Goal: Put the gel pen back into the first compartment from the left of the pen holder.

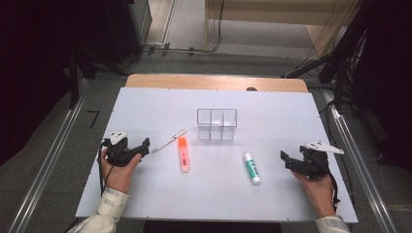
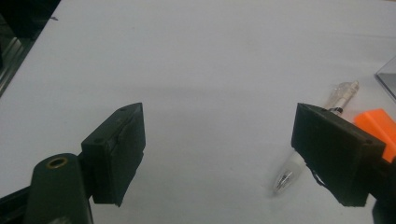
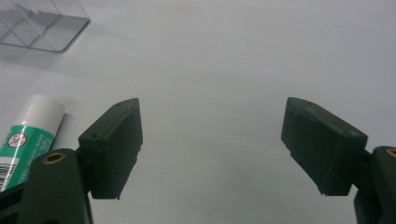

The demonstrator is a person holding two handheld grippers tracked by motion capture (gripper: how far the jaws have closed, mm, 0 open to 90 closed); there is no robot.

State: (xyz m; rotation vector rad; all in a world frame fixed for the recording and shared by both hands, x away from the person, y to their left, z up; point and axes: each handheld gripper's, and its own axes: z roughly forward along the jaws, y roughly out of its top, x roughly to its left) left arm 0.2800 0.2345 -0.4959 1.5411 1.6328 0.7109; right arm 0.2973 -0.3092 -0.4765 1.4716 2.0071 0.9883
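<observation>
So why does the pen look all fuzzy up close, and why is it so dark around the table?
In the left gripper view the pen is out of focus, its tip smeared just beside the jaw. In the high view light falls on the white table, so the floor and corners stay nearly black. In the right gripper view the glue stick looks soft at the edge.

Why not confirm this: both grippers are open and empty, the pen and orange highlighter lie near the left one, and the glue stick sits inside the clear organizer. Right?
Not quite: the glue stick lies on the table, apart from the clear organizer, as the high view shows. The rest holds.
</observation>
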